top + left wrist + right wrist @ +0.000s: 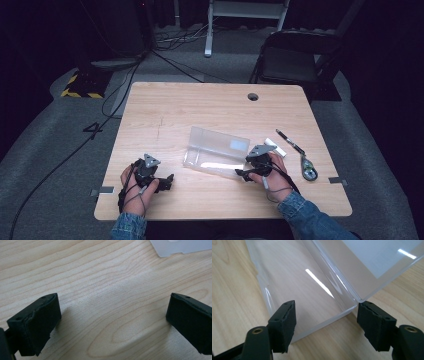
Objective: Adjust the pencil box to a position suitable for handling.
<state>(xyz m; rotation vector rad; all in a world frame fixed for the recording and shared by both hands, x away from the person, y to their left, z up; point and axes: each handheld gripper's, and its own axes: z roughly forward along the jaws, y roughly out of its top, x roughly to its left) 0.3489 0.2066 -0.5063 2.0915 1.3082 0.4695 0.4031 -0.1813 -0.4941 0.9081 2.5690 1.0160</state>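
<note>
The bench (210, 107) is pale wood with a smooth, matt grain. The open box (216, 150) near its right front edge is clear, glossy plastic catching bright glints. The right tongs (325, 322) have matt black pads (284, 325), slightly rough at their edges.

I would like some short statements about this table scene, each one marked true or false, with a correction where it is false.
1. The clear plastic box lies open on the table. True.
2. The right tongs are shut on the box. False: their jaws stand apart at the box's near end, one over the inside and one outside near the corner, without pressing on it.
3. The left tongs hold a pen. False: their jaws are open over bare wood.
4. A pen lies on the table to the right of the box. True.
5. The box contains several items. False: it looks empty, with wood grain visible through its bottom.
</note>
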